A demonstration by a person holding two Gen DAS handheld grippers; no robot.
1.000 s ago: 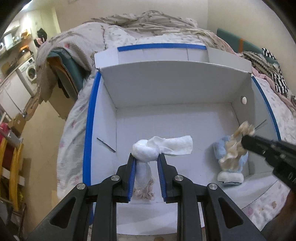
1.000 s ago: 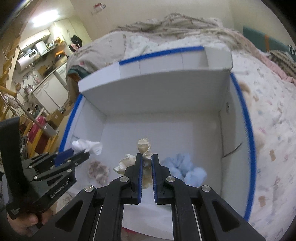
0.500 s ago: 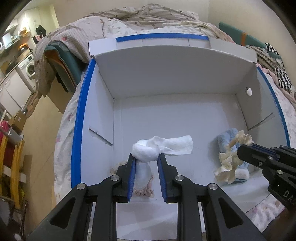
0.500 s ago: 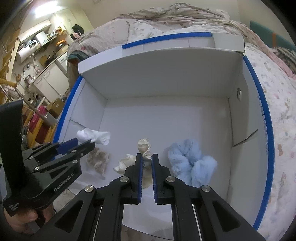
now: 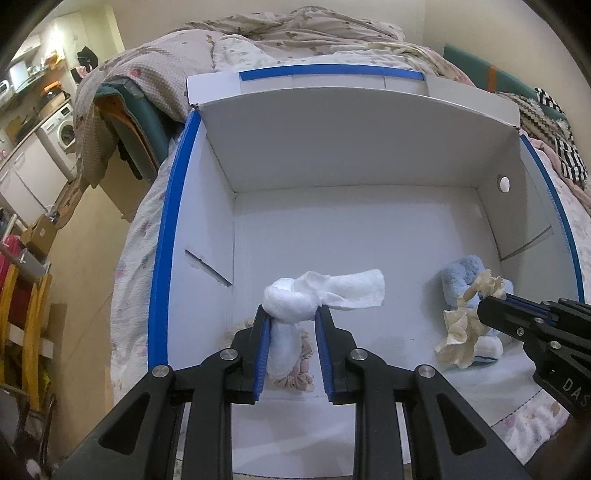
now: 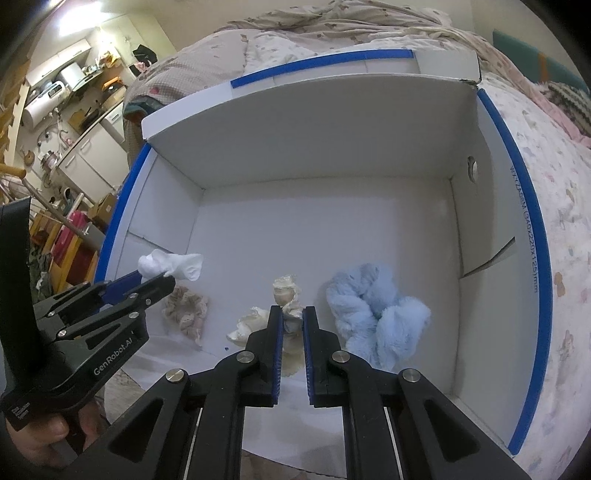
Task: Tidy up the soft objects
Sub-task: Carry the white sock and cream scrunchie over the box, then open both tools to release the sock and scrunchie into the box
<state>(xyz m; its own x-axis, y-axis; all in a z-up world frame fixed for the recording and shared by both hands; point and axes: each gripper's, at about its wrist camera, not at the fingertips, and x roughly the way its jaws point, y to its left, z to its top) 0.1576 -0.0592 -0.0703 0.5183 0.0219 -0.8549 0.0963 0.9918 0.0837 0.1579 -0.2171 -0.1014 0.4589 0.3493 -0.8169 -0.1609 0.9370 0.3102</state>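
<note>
A white box with blue rim tape [image 5: 173, 206] [image 6: 532, 206] lies open on a bed. My left gripper [image 5: 291, 314] is shut on a knotted white cloth [image 5: 325, 295] [image 6: 171, 264], held over the box's near left part. My right gripper [image 6: 293, 314] [image 5: 484, 310] is shut on a cream frilly scrunchie [image 6: 284, 293] [image 5: 465, 328], held low over the near middle of the box. A fluffy light-blue item [image 6: 376, 310] [image 5: 461, 273] lies on the box floor at the right. A beige-pink scrunchie [image 6: 184, 310] [image 5: 299, 376] lies on the floor under the left gripper.
The floral bedsheet [image 6: 561, 258] surrounds the box, with a rumpled quilt [image 5: 295, 33] behind it. A black-and-white patterned cloth [image 5: 554, 129] lies at the far right. To the left the bed ends above a floor with kitchen units and a washing machine [image 5: 59, 133].
Both grippers have moved forward and lower over the box with their items still held. The box fills more of both views.
</note>
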